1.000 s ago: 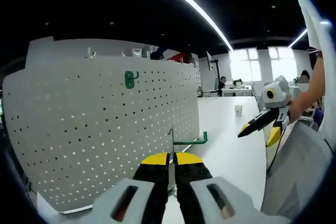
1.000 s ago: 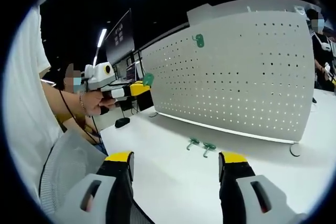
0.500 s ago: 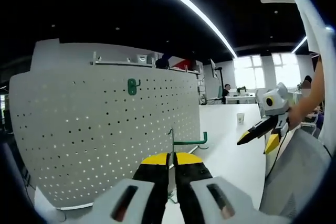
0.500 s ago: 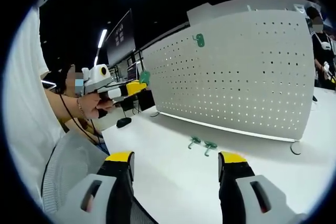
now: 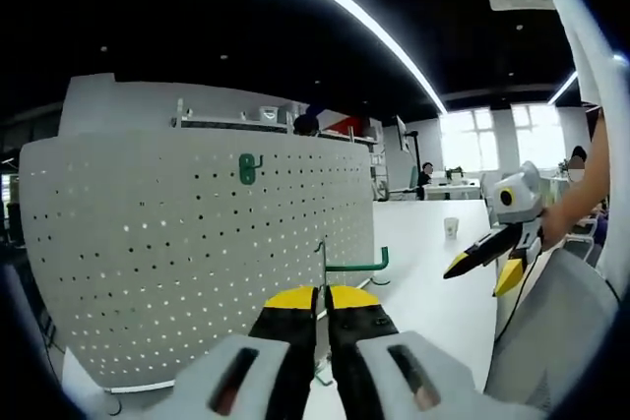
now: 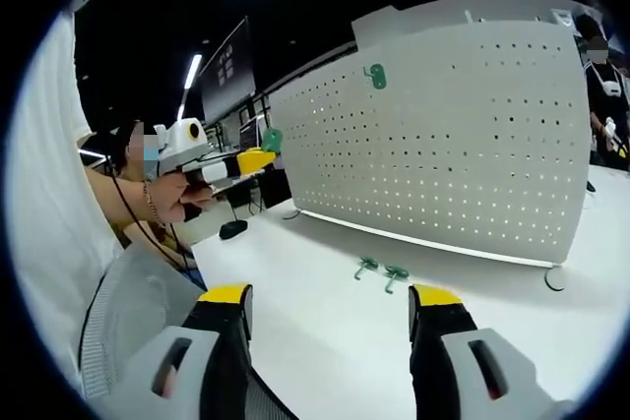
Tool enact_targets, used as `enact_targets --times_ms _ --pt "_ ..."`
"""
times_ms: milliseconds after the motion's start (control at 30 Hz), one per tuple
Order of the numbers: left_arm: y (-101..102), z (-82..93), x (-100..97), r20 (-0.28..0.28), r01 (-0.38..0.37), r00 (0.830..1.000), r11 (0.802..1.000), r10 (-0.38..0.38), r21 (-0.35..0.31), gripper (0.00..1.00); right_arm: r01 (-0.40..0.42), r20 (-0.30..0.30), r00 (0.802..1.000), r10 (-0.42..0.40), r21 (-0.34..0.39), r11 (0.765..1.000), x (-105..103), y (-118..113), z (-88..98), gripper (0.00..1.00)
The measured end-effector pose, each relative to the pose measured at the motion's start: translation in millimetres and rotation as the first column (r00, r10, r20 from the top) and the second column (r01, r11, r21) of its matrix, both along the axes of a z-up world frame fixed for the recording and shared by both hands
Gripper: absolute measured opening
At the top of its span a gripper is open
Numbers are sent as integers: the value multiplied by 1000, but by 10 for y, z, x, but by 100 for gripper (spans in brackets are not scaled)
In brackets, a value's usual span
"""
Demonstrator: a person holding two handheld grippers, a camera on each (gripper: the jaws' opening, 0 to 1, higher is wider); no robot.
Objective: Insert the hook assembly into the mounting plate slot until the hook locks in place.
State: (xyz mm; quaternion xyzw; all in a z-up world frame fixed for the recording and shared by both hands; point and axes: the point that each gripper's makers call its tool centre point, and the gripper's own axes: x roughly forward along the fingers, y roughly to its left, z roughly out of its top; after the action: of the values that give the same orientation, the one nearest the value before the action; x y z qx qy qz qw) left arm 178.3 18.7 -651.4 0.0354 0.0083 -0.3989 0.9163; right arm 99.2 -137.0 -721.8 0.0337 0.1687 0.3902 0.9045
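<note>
My left gripper (image 5: 322, 294) is shut on a green hook (image 5: 350, 265), whose thin stem rises between the yellow tips and whose arm points right, in front of the white pegboard (image 5: 167, 253). One green hook (image 5: 248, 167) hangs high on the board. In the right gripper view my right gripper (image 6: 330, 297) is open with nothing between its jaws, low over the white table (image 6: 325, 341). Two green hooks (image 6: 381, 270) lie on the table before the pegboard (image 6: 443, 135). The left gripper (image 6: 244, 160) shows at the left there, carrying the green hook (image 6: 272, 140).
The right gripper (image 5: 484, 255) hangs at the right of the left gripper view, held by a hand. A paper cup (image 5: 451, 227) stands far back on the table. A mesh chair back (image 6: 128, 317) and a white sleeve (image 6: 39, 194) are at the left.
The left gripper with its hook has shifted slightly toward the pegboard. The right gripper stays open and nearly still.
</note>
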Motion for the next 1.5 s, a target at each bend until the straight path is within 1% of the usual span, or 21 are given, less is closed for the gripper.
enact_targets --times_ms 233,300,333,367,533,733,1067,1133,1233,1333,1500 --pt "-28 -16 -8 -2 4 1000 1000 -4 2 3 -20 59 998 16 71 997 -31 82 205 59" --pt "-27 -16 -6 -1 2 1000 1000 -2 2 3 -26 98 995 14 125 992 -27 116 337 59" --pt "-22 -15 -3 -1 0 1000 1000 0 1 3 -30 120 993 11 164 986 -27 131 427 59" --pt "-19 -13 0 -2 -1 1000 1000 1 -2 3 -31 121 993 9 182 983 -27 136 461 59" --pt "-11 -12 4 -5 -8 1000 1000 8 -3 3 -41 112 993 25 143 989 2 166 417 59" --pt "-23 -17 -5 -4 -7 1000 1000 7 2 3 -59 113 993 41 161 985 40 259 463 57" --pt "-24 28 11 1 -24 1000 1000 24 -7 3 -73 126 991 41 261 963 187 441 679 53" --pt "-24 38 13 -1 -27 1000 1000 27 -16 3 -72 123 992 38 290 954 216 477 724 53" --pt "-19 39 17 2 -35 999 999 35 -12 3 -76 119 992 42 304 949 255 532 741 52" --pt "-21 51 17 -3 -42 999 999 42 -23 3 -88 119 992 53 309 947 266 613 753 52" --pt "-56 57 16 2 -41 999 999 41 -10 3 -100 120 991 64 323 941 314 720 773 51"
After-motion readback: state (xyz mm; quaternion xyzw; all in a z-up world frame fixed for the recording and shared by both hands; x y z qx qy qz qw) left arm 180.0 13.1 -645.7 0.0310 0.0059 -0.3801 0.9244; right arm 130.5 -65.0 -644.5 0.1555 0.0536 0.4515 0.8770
